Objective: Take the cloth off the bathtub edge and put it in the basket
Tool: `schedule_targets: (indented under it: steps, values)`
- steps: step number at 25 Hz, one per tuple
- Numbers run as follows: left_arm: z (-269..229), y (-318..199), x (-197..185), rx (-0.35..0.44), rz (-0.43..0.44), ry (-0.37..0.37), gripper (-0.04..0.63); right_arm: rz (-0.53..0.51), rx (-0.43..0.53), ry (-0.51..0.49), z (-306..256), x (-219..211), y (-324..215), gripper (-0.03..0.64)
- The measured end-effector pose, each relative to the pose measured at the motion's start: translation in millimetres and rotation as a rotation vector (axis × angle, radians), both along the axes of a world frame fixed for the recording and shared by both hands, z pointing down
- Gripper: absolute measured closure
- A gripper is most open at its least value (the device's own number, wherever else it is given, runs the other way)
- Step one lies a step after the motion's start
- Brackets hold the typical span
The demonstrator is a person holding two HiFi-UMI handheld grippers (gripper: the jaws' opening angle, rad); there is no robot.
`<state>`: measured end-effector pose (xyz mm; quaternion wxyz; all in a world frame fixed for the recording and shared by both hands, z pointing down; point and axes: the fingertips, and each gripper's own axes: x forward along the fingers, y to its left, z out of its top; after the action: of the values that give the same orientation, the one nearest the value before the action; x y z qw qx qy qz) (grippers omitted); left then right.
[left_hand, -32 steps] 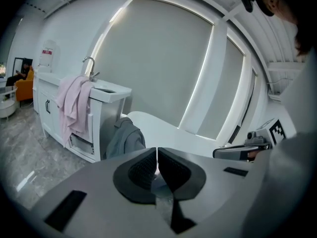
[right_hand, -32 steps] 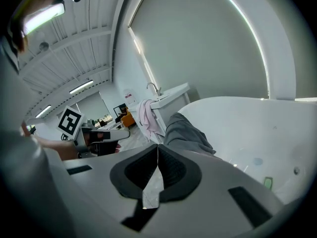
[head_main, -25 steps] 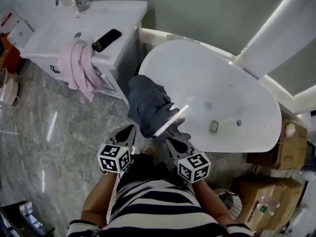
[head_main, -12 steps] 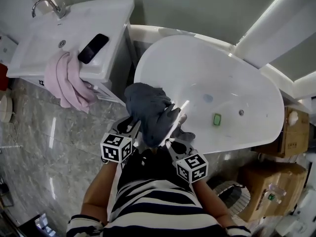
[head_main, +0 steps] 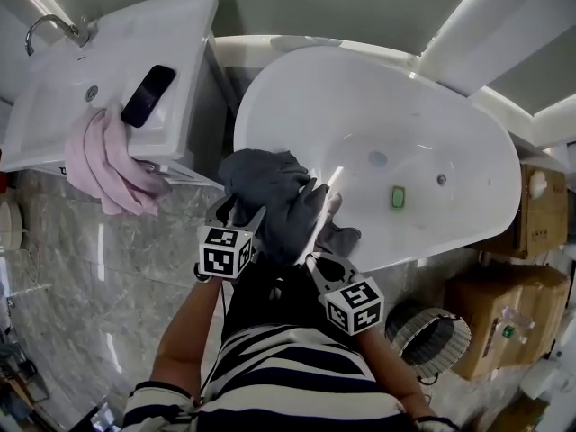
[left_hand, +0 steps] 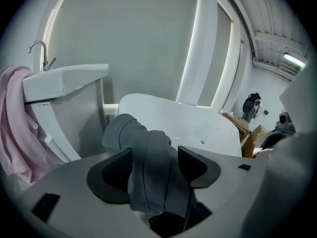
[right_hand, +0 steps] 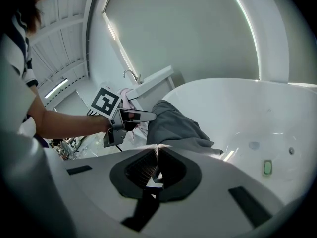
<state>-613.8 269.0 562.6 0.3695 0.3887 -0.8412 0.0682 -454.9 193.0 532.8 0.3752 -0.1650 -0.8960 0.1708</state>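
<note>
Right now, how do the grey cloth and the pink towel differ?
The grey cloth is dark; the pink towel is pale. The grey cloth is bunched on the bathtub rim; the pink towel hangs off the washbasin's front edge. The grey cloth stands between the jaws of the left hand-held gripper, which have just been opening; nothing touches the pink towel. Both are crumpled fabric draped over an edge.

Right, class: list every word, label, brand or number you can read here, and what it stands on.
No text can be read anywhere.
Cubes on left gripper and right gripper: square patterns only, no letters.
Cardboard box: any print too small to read.
Phone: dark screen, nothing shown.
</note>
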Motion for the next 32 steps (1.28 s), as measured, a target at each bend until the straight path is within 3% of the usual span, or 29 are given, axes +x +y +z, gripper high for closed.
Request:
schedule_targets:
  steps: [5,12,17,23,28,32]
  values:
    - [7.2,-8.8,-2.5,-0.012,-0.018,0.005,0.278,0.041,0.001,0.036,4.4,8.2,-4.8,0.591]
    - [16.2,-5.9,-5.1,-0.154,-0.04,-0.099,0.278,0.112,-0.014,0.052,6.9,16.4,-13.4,0.591]
    - [17.3,-5.0,-6.9,-0.138,-0.073,-0.087,0.292,0.098,-0.015,0.032,2.1,11.6,-12.6,0.591]
    - [11.7,4.0,-8.6,-0.095,-0.133,-0.051,0.396,0.099,0.015,0.035,7.4,15.0,-16.3,0.591]
    - [7.5,5.6,-2.3,-0.107,-0.088,-0.049,0.477,0.071,0.028,0.029,15.0,17.9,-13.6,0.589]
    - [5.1,5.0,1.2,-0.104,-0.069,-0.058,0.497,0.001,0.028,0.006,17.8,13.7,-3.8,0.588]
